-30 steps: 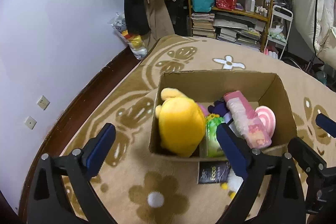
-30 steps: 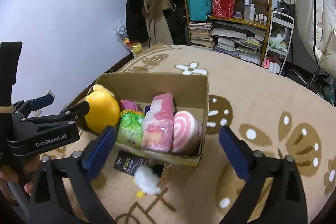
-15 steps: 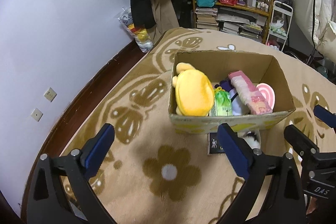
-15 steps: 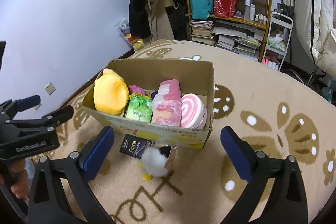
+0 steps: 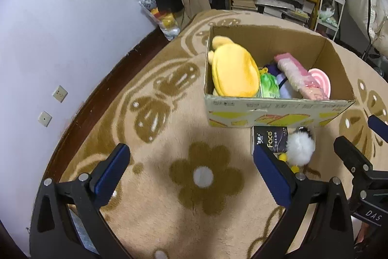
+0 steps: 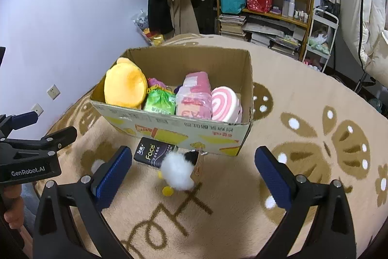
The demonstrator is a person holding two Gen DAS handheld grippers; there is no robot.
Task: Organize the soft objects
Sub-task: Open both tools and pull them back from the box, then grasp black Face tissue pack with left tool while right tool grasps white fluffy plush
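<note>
Blue-padded fingers (image 6: pixel 110 175) of the right gripper (image 6: pixel 192 176) spread wide and empty above a fluffy white plush toy (image 6: pixel 178 170) lying on the shaggy carpet (image 6: pixel 303 113) just before the cardboard box (image 6: pixel 169 131); the left gripper (image 5: pixel 191 172) likewise gapes over bare pile. Pickup appears next: descend, straddle the compressible fur, squeeze gently. A glossy dark tissue pack (image 6: pixel 151 155), possibly touching the toy, also awaits boxing
</note>
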